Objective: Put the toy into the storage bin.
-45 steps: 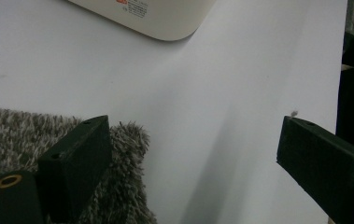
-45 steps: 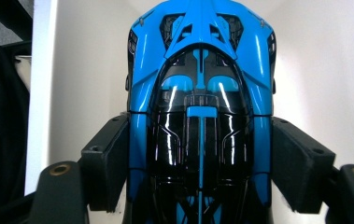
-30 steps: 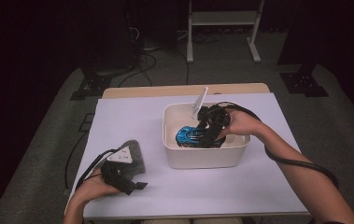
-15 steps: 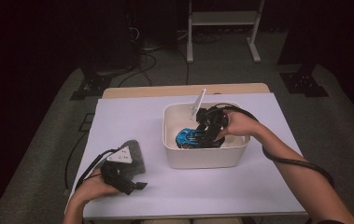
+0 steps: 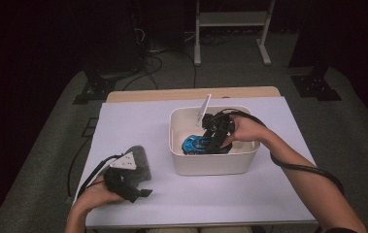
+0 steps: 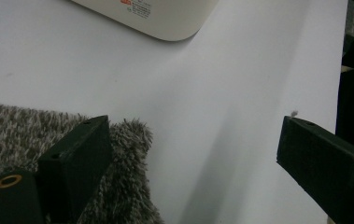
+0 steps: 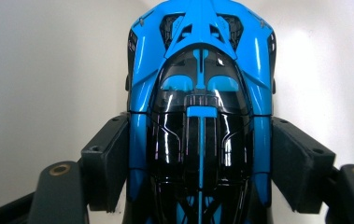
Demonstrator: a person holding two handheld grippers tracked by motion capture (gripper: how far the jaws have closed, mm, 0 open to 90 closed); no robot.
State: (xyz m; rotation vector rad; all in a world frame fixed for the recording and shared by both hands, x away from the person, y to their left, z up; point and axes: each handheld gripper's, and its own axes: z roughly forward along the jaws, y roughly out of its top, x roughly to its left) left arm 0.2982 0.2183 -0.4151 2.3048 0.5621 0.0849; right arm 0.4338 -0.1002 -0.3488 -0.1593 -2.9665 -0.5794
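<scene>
While the left gripper idles at the 7 o'clock corner of the table, we read the working step as the grasp on the toy car inside the bin.

Near field: the left gripper stands wide open in its own view, nothing between its jaws. One jaw rests on or just over the grey furry cloth; we cannot tell which. In the high view that cloth lies just beyond the left hand.

Mid field: the white bin sits at table centre, slightly toward 3 o'clock. The right hand reaches into it from 3 o'clock. In the right gripper view, the right gripper has both jaws flat against the car's flanks, so we log it as clamped on the car, which lies low in the bin near the 9 o'clock wall.

Far field: a white tag-like piece stands at the bin's 12 o'clock rim; what it is we cannot tell.

Judgement: grasp made, lift pending. The next move calls for a straight rise clear of the rim, keeping the grip square so the glossy body does not slip.

Count: one car, one bin, one cloth, two grippers.
</scene>
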